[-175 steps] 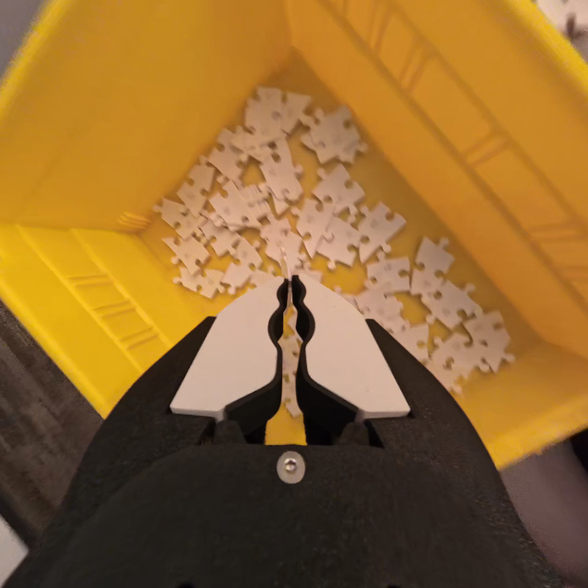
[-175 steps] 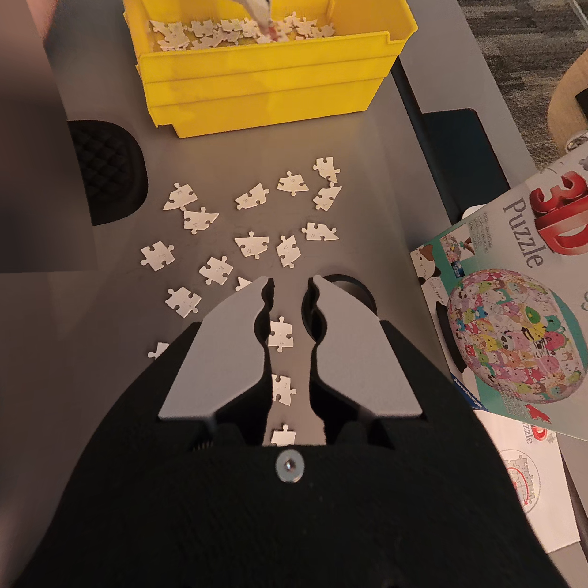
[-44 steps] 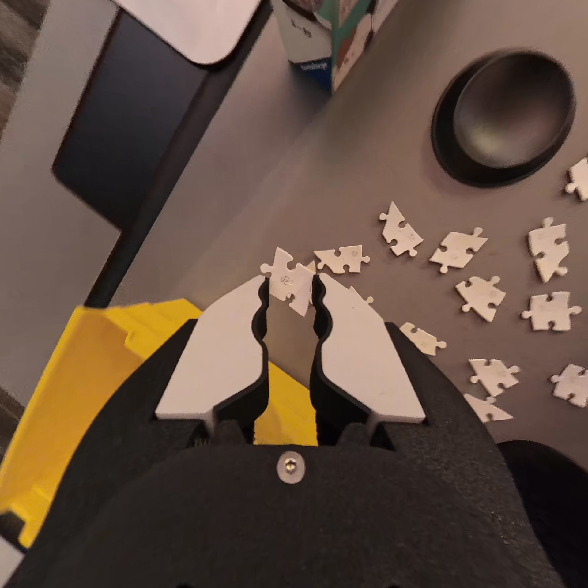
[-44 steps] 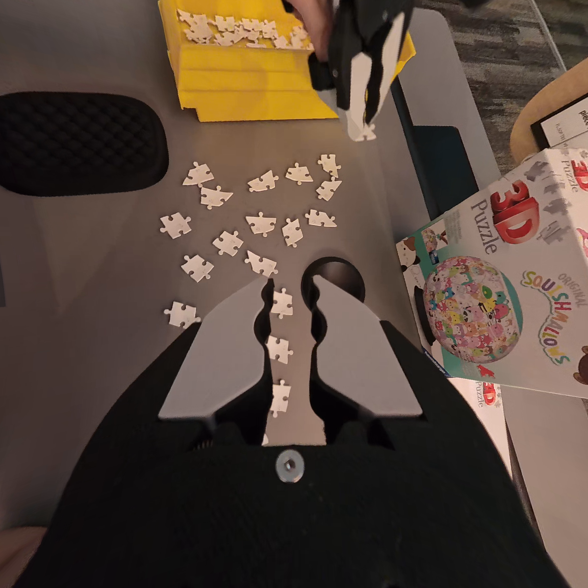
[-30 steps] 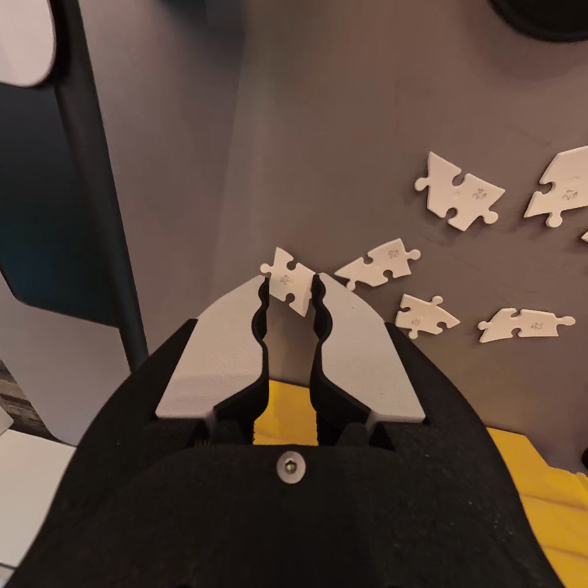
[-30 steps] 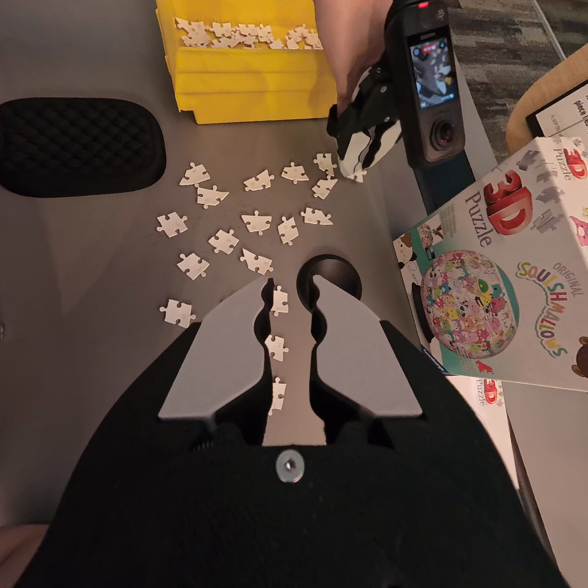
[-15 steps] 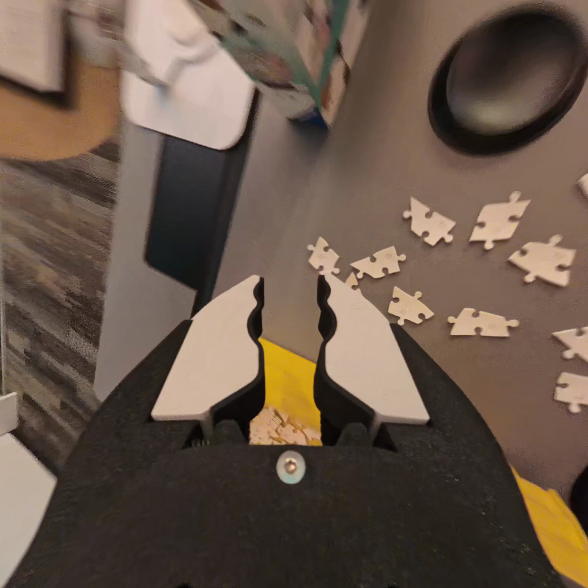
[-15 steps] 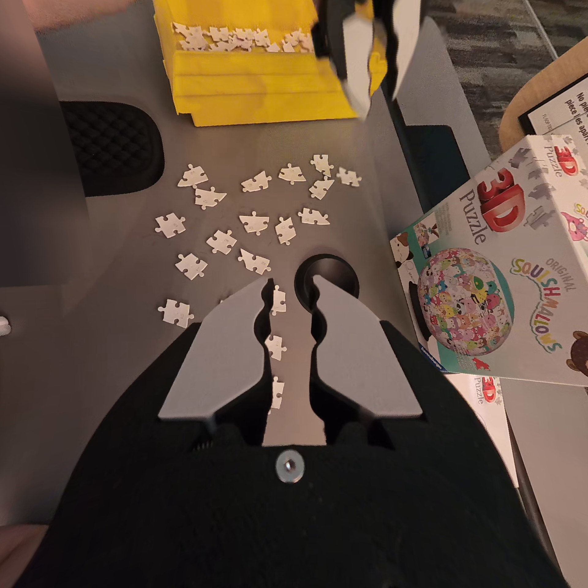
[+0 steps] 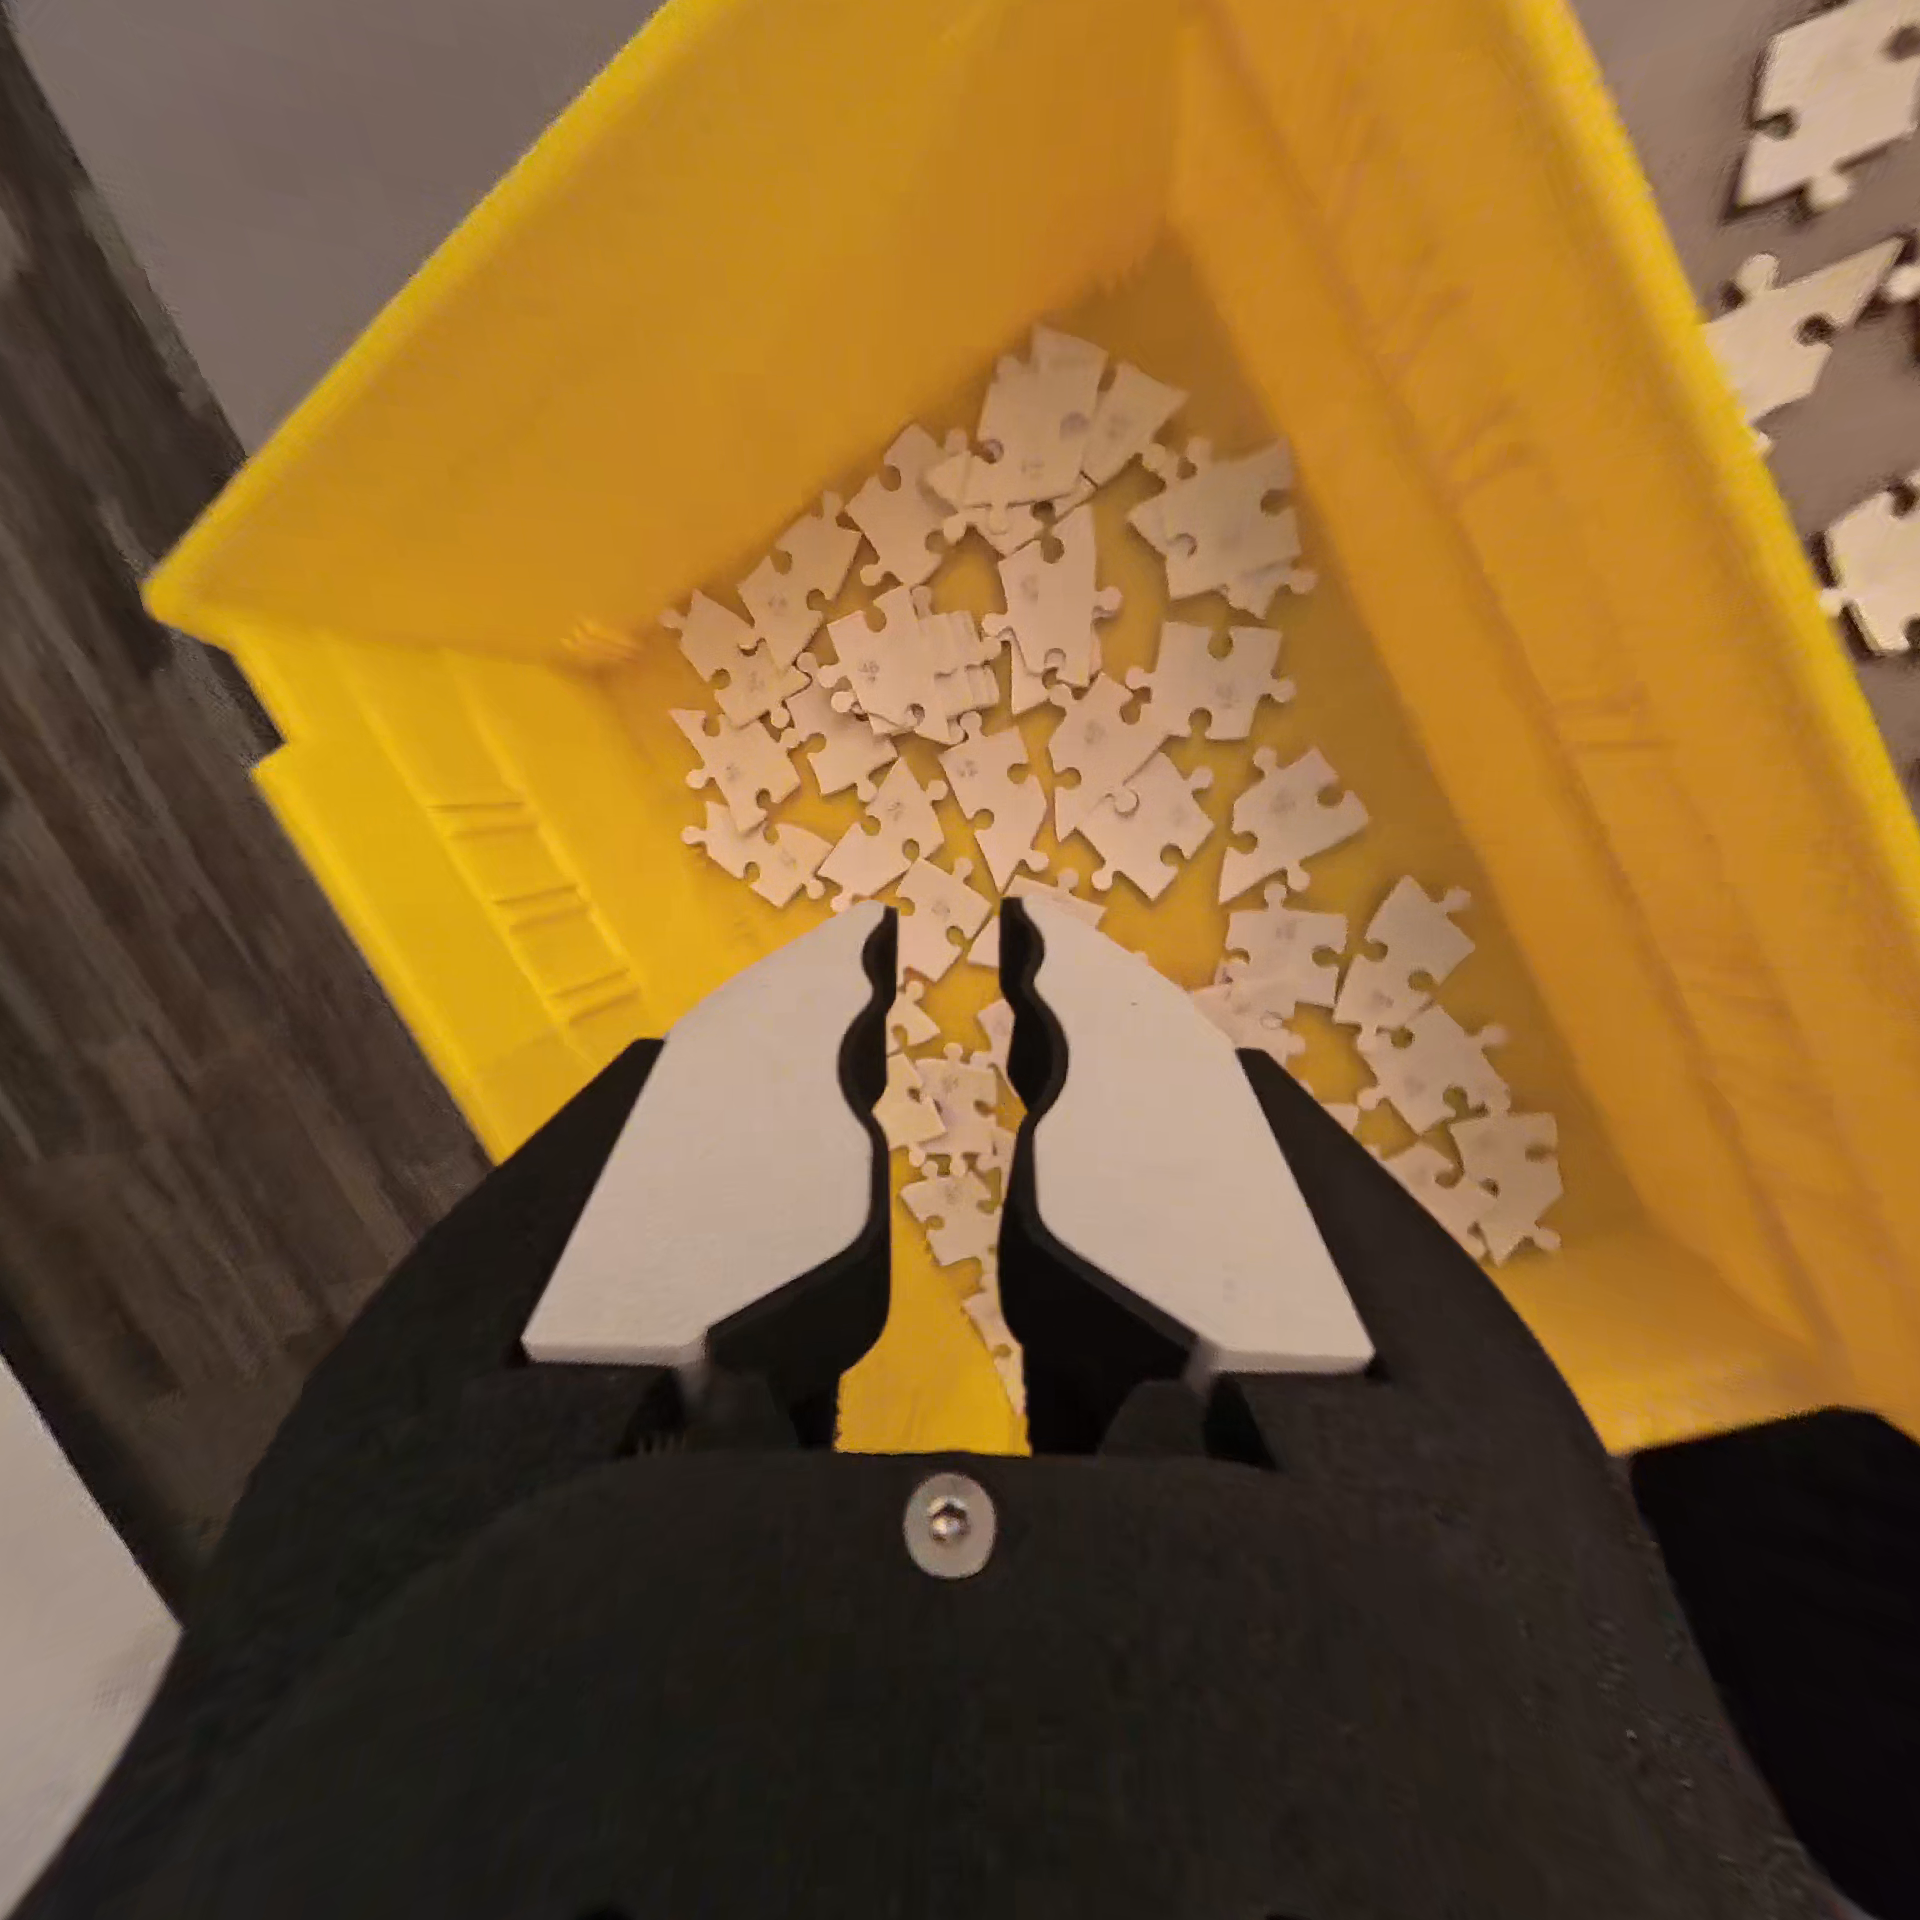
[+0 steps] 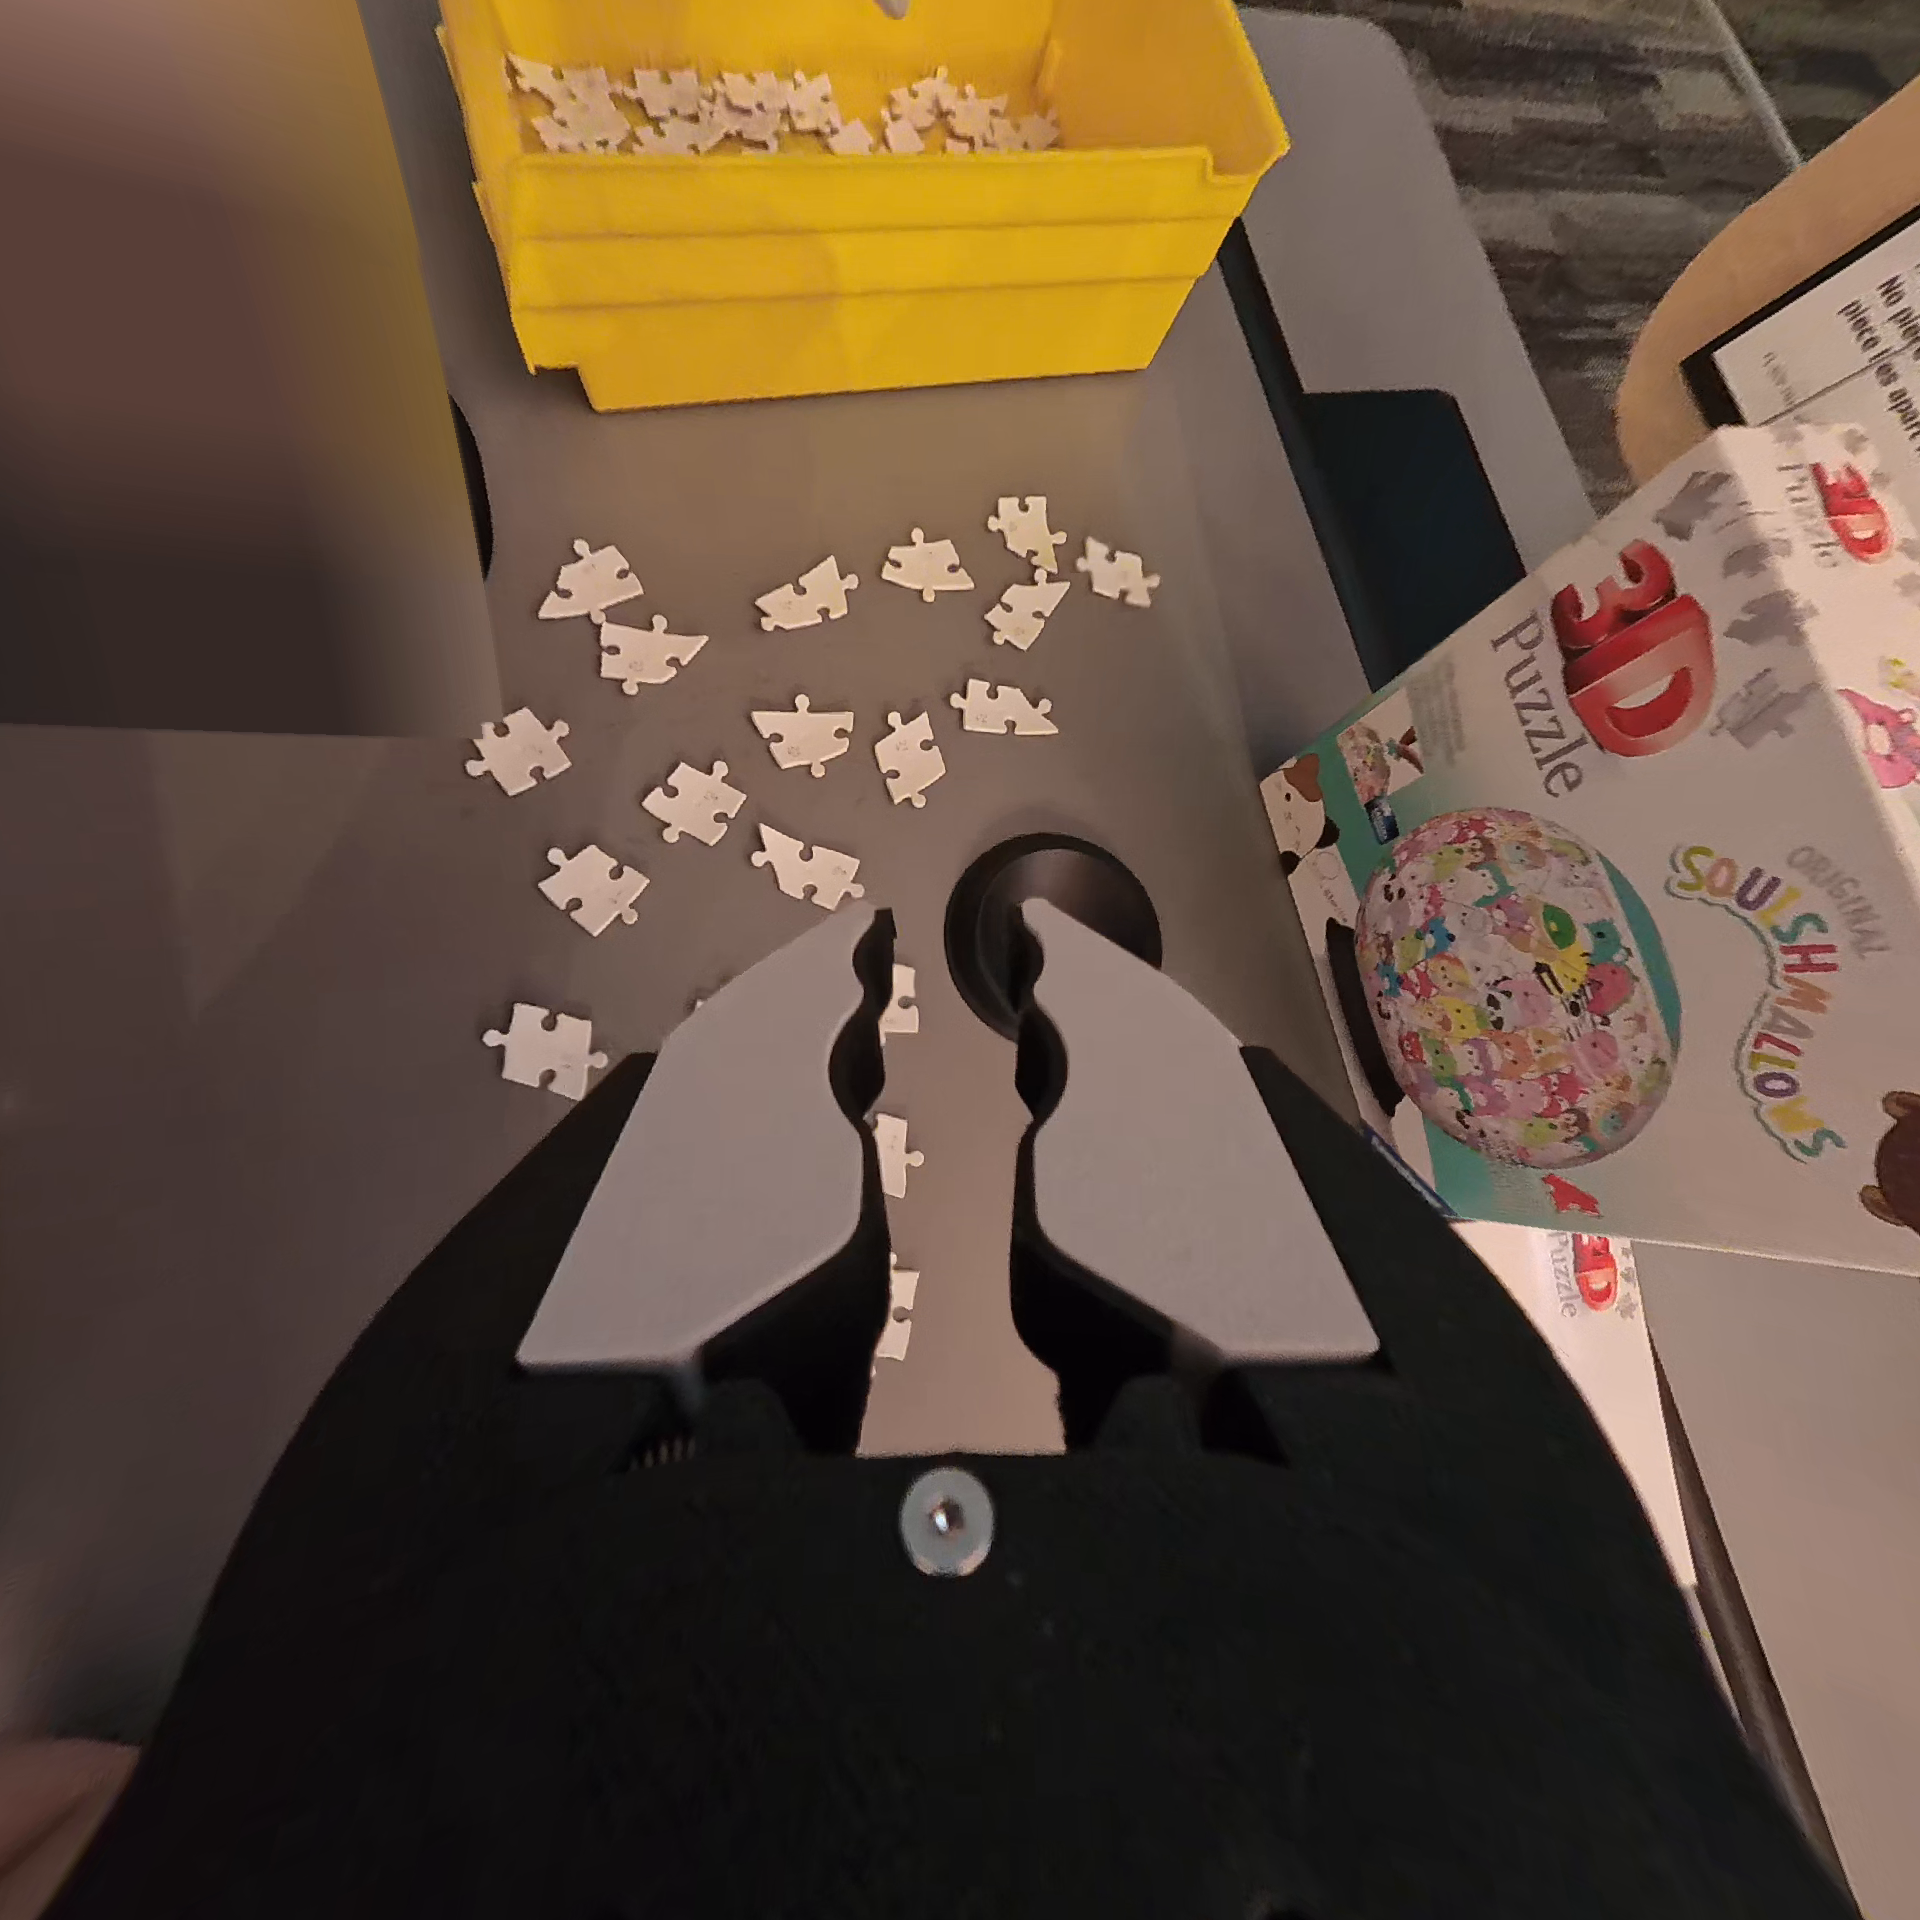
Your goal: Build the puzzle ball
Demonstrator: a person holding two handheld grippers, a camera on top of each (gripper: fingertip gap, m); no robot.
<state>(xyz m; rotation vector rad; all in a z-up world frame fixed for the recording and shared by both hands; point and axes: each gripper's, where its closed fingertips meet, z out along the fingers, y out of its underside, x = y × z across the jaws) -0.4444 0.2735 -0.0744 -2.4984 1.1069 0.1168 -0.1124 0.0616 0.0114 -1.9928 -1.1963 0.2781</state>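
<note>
Where it held a piece, left tool [image 9: 941,906] empty, parted, over yellow bin [image 9: 727,343]

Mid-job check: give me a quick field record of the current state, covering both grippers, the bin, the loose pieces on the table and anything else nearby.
left gripper: open, empty, over the yellow bin, fingers pointing into it
right gripper: open, empty, above the grey table
bin contents: heap of white puzzle pieces, blank side up
table pieces: many loose white pieces spread singly in front of the bin, none joined
black round socket: empty, just beyond the right fingers
puzzle box: right of the pieces, tilted
ball: no part assembled yet
</note>
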